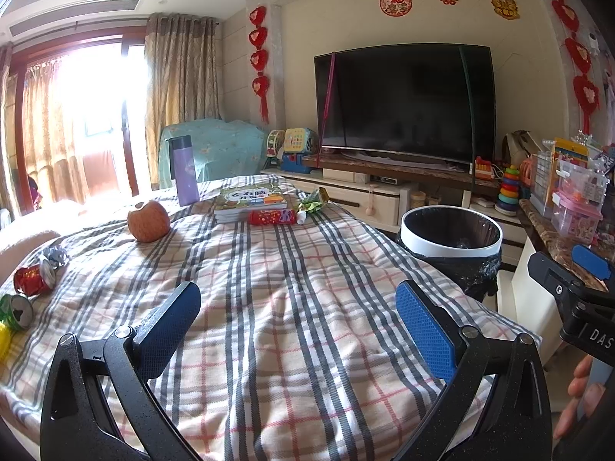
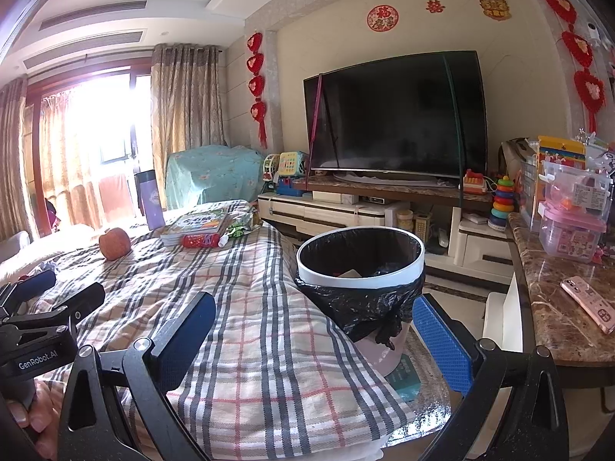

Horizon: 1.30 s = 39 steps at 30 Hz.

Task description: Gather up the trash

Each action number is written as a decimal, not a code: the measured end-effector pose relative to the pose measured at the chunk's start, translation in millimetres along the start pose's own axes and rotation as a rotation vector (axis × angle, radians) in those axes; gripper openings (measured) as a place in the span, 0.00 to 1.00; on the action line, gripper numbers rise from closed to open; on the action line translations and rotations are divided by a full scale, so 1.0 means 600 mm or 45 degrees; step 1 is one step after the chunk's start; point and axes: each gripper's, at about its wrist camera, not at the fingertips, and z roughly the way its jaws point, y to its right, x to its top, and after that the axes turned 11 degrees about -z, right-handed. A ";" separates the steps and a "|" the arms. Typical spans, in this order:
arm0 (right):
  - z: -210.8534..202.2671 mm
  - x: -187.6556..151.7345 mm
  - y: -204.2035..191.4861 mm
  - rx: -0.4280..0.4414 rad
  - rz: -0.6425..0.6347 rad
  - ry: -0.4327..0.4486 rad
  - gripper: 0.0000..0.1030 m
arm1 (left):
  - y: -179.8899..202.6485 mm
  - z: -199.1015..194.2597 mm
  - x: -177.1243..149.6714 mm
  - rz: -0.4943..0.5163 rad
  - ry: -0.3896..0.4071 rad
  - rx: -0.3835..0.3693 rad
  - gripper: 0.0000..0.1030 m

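Observation:
A white bin with a black liner (image 1: 450, 235) stands at the right edge of the plaid-covered table (image 1: 292, 307); it also shows in the right wrist view (image 2: 361, 269). Trash lies on the cloth: a bitten apple (image 1: 148, 221), a crushed red can (image 1: 34, 278), a green can (image 1: 16, 312), crumpled foil (image 1: 55, 255), a red wrapper (image 1: 271, 216) and a green wrapper (image 1: 314, 200). My left gripper (image 1: 298, 317) is open and empty above the cloth. My right gripper (image 2: 313, 332) is open and empty, just before the bin.
A purple bottle (image 1: 184, 171) and a stack of books (image 1: 250, 200) stand at the table's far end. A marble counter (image 2: 557, 307) with a pink phone (image 2: 588, 303) and plastic boxes is at the right. A TV (image 1: 403, 101) on its stand is behind.

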 end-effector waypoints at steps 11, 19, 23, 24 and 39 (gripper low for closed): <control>0.001 0.001 -0.004 0.009 -0.012 0.007 1.00 | 0.000 0.003 -0.001 -0.001 -0.002 -0.001 1.00; 0.000 -0.001 -0.003 0.019 -0.008 0.007 1.00 | -0.003 0.006 -0.003 -0.004 -0.012 -0.004 1.00; 0.000 -0.001 -0.003 0.023 -0.005 0.006 1.00 | -0.004 0.009 -0.007 -0.007 -0.021 -0.008 1.00; 0.000 -0.001 -0.003 0.024 -0.006 0.006 1.00 | -0.004 0.009 -0.008 -0.007 -0.023 -0.009 1.00; 0.012 -0.002 -0.008 0.053 -0.002 -0.017 1.00 | -0.009 0.017 -0.008 -0.013 -0.043 -0.019 1.00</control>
